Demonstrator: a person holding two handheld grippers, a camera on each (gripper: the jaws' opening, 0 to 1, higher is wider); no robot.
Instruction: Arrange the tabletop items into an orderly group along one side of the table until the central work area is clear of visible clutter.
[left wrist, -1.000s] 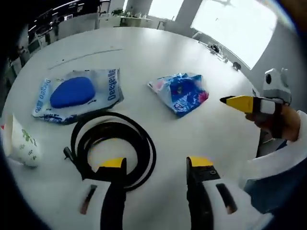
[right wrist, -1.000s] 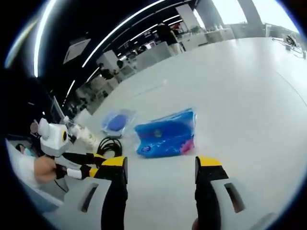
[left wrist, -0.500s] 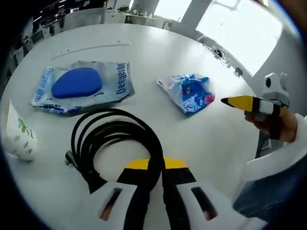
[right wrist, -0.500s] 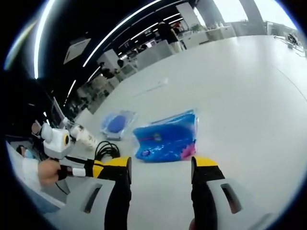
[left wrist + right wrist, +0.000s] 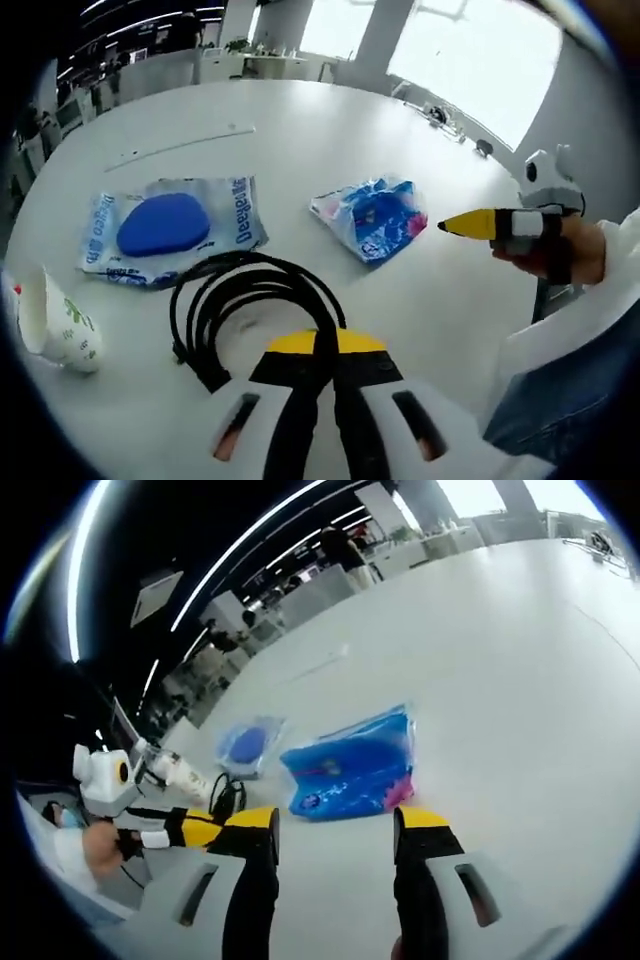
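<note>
Black coiled cable (image 5: 255, 305) lies on the white table (image 5: 300, 140), just in front of the blue sponge pack (image 5: 170, 222). Left tool (image 5: 322, 345) pinches its near loop. Right tool (image 5: 332, 825) gapes, empty. Limp and light, the cable likely drags and uncoils; gripping bundled loops seems wiser.

The left gripper (image 5: 325, 345) has its yellow-tipped jaws pressed together, pinching a loop of the black cable (image 5: 250, 305) low over the worktop (image 5: 300, 130). The right gripper (image 5: 335, 825) is held off to the side with its jaws spread wide and nothing between them. From the left gripper view, a hand (image 5: 575, 250) wraps the right gripper's handle, a white sleeve (image 5: 590, 330) below it.
</note>
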